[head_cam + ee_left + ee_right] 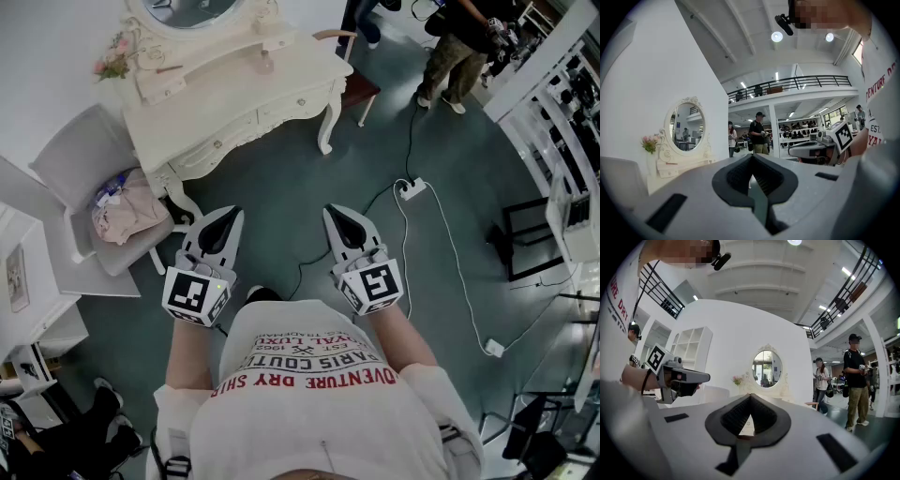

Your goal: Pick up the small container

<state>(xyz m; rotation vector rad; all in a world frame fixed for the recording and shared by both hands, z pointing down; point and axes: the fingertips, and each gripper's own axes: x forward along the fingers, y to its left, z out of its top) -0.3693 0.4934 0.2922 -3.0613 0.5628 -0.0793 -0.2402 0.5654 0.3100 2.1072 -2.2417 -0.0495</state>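
Both grippers are held in the air over the floor, side by side, pointing at a white dressing table (234,98). My left gripper (228,215) is shut with nothing in it; its tips meet in the left gripper view (752,157). My right gripper (335,213) is likewise shut and empty (750,396). A small pale item (266,64) stands on the tabletop below the oval mirror (192,11); I cannot tell whether it is the small container. The table lies well ahead of both grippers.
Pink flowers (112,62) sit at the table's left end. A grey chair (89,159) with a pink bundle (131,214) stands at the left. A stool (361,89) is beside the table, and a power strip (411,189) with cables lies on the floor. People (459,52) stand at the back right.
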